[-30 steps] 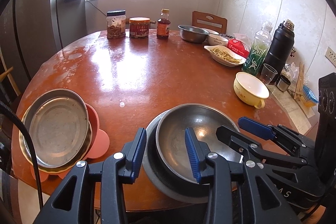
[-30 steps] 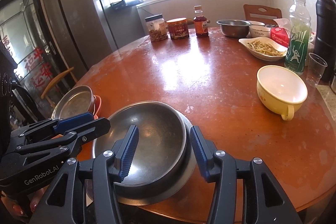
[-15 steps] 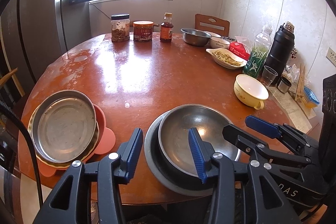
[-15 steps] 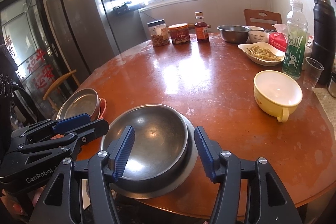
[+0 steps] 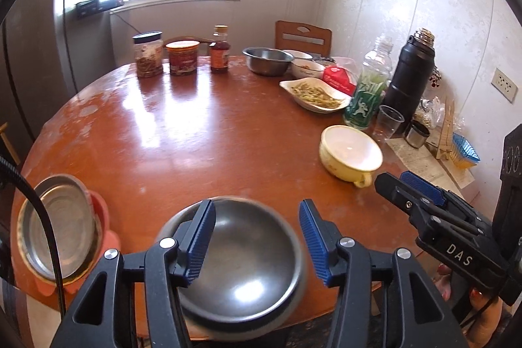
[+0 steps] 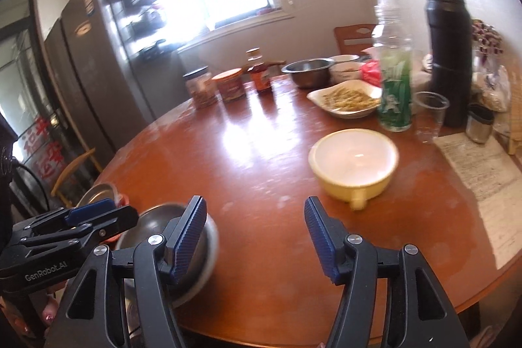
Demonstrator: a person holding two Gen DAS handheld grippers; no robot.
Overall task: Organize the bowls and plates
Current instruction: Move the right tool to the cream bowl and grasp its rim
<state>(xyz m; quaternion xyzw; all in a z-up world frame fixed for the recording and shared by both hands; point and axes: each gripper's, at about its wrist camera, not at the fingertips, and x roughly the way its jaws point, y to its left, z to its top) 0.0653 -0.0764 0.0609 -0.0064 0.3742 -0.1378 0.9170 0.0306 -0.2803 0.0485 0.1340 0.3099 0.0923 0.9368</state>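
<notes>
A steel bowl [image 5: 248, 263] sits nested in a wider steel plate at the near table edge; it also shows in the right wrist view [image 6: 156, 224]. My left gripper [image 5: 257, 240] hovers open over that bowl, holding nothing. A steel plate [image 5: 60, 234] rests on a pink dish [image 5: 101, 217] at the near left. A yellow bowl with a handle [image 6: 354, 167] stands right of centre; it also shows in the left wrist view [image 5: 349, 155]. My right gripper [image 6: 256, 238] is open and empty, above bare table short of the yellow bowl.
At the far edge stand two jars [image 5: 148, 57], a sauce bottle [image 5: 219, 49], a steel bowl [image 5: 267, 60], a white bowl [image 5: 305, 67] and a dish of noodles [image 5: 314, 95]. A green bottle [image 6: 393, 77], black flask [image 6: 448, 54], plastic cup [image 6: 430, 116] and papers [image 6: 483, 165] crowd the right side.
Both grippers have swung right and opened wider. The right gripper has left the steel bowl and now faces the yellow bowl. The plates have not moved.
</notes>
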